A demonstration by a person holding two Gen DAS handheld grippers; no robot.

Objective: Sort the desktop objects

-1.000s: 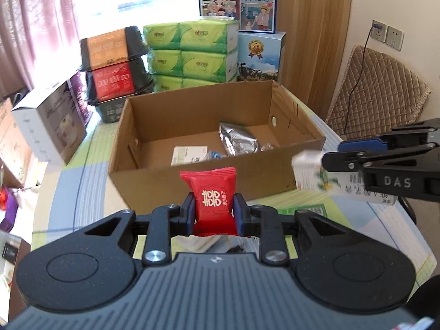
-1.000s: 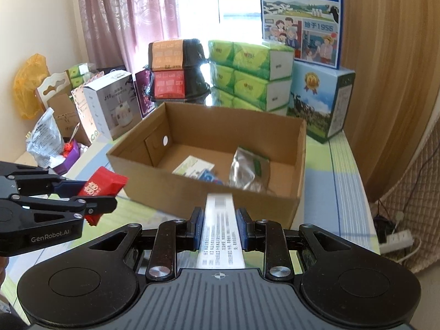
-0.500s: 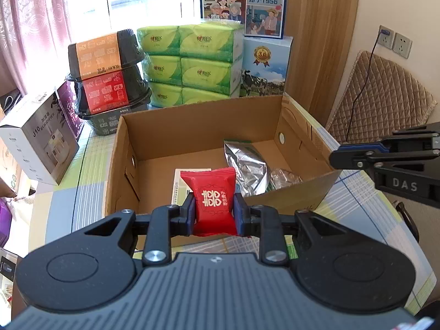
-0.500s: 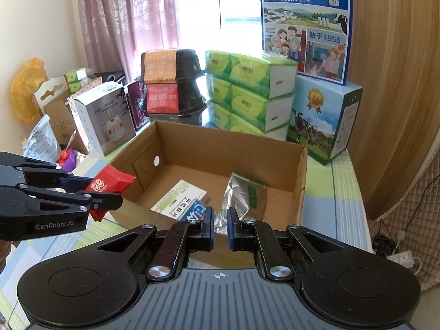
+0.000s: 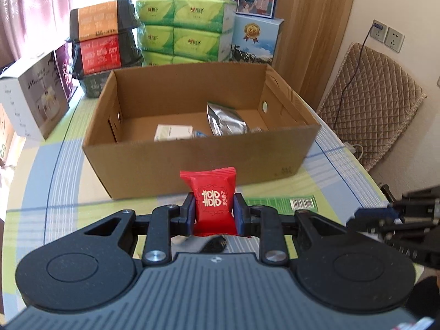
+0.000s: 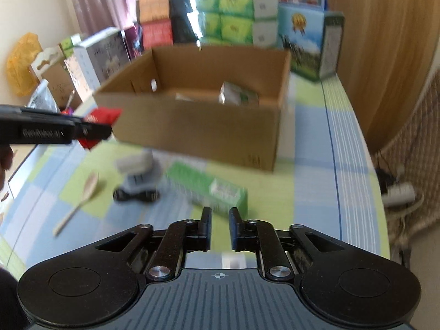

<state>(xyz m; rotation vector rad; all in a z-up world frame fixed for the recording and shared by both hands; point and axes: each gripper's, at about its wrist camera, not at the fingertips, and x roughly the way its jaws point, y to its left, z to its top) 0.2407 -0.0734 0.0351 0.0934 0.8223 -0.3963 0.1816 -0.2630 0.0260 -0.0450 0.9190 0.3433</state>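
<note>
My left gripper (image 5: 214, 203) is shut on a red snack packet (image 5: 211, 192) with a white double-happiness mark, held in the air in front of the open cardboard box (image 5: 198, 154). Seen from the right wrist, the same packet (image 6: 103, 115) juts out of the left gripper (image 6: 106, 128) at the box's (image 6: 198, 129) near left corner. The right gripper (image 6: 220, 216) is open and holds nothing, low over the table just short of a long green box (image 6: 209, 187). Inside the cardboard box lie a silver pouch (image 5: 225, 121) and a white carton (image 5: 173, 132).
On the checked tablecloth lie a wooden spoon (image 6: 79, 200) and a grey-and-black item (image 6: 137, 178). Behind the box stand green tissue packs (image 5: 184, 33), stacked black bowls (image 5: 104, 46) and a white carton (image 5: 33, 99). A padded chair (image 5: 371, 104) stands past the table's right edge.
The right gripper let its white carton go over the box, then dropped low toward the table with its fingers wider apart. The left gripper drew back from over the box, packet still held.
</note>
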